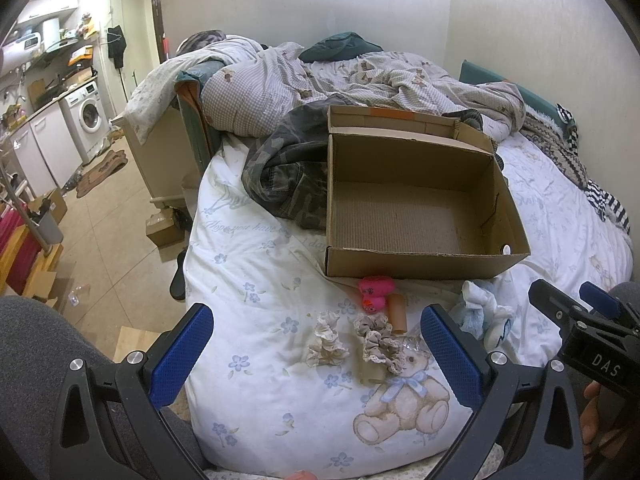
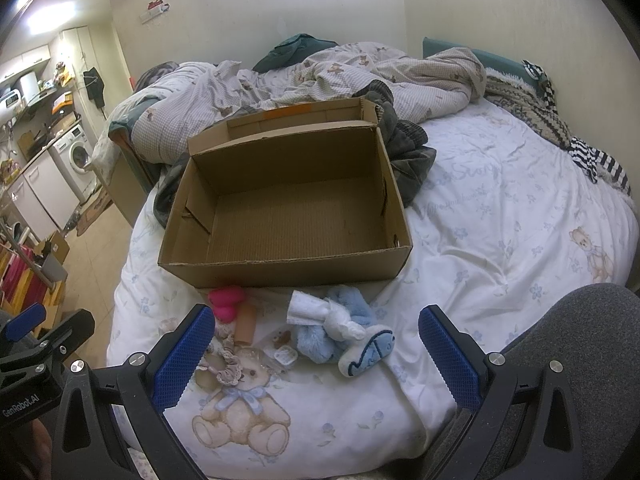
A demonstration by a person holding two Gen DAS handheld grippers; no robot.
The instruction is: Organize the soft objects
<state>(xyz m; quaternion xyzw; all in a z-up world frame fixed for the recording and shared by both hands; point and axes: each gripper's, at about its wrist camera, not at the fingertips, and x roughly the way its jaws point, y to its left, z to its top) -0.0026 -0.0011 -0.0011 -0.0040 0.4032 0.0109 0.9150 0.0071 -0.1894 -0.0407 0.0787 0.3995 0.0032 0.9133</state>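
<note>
Bed sheet (image 2: 500,216) w/ bear print carries an open cardboard box (image 2: 288,216), nothing inside. Near side of box, L to R: pink plush (image 2: 227,300), two scrunchies (image 1: 376,338) & (image 1: 326,340), blue plush slipper (image 2: 344,332) w/ white cloth (image 2: 308,308) on it. Left gripper (image 1: 316,350) wide open, holds nothing, nearest the scrunchies; right gripper (image 2: 318,354) wide open, holds nothing, nearest the slipper
</note>
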